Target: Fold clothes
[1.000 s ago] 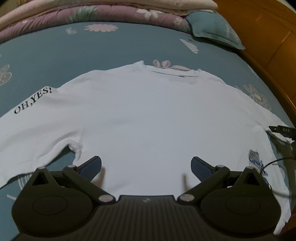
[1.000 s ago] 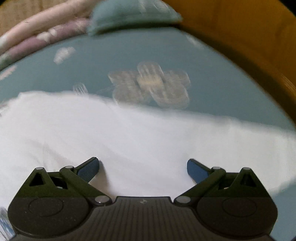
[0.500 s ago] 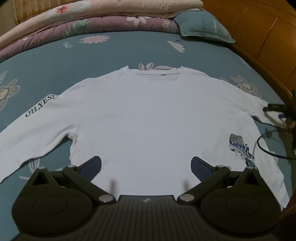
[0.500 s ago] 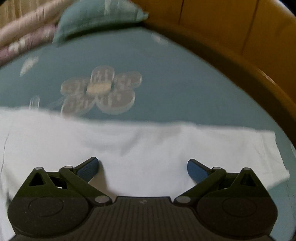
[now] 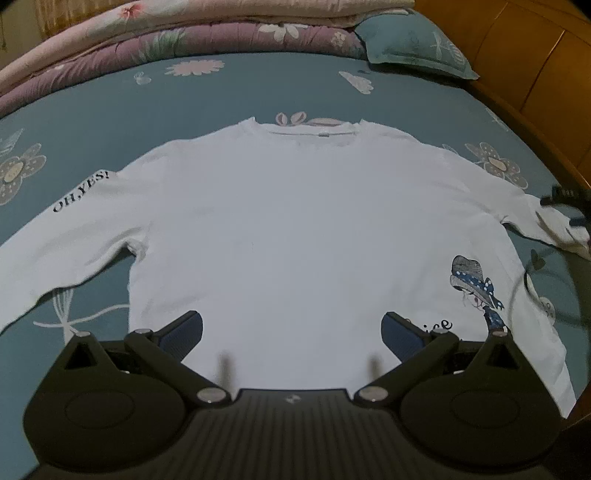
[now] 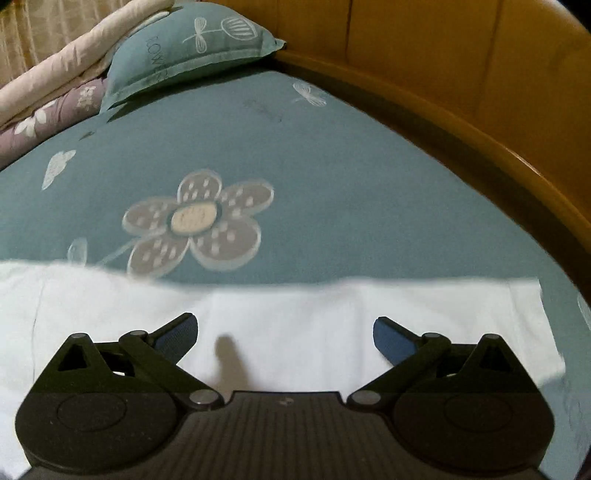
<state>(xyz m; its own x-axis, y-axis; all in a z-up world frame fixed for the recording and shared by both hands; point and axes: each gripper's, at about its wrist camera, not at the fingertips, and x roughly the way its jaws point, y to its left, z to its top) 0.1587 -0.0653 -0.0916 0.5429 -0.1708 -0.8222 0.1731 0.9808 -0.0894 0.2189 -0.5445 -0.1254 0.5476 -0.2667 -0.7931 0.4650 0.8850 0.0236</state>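
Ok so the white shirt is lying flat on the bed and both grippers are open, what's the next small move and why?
Probably lower the right gripper onto the sleeve beneath it and close on the cloth near the cuff. The white shirt lies spread flat with both sleeves out, nothing is folded yet, and the left gripper hovers open over the hem, so a sleeve fold looks like the natural start.

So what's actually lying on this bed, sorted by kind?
White long-sleeved shirt: 1
Teal flower-print pillow: 1
Folded quilts, one pink, one purple: 2
Total: 4
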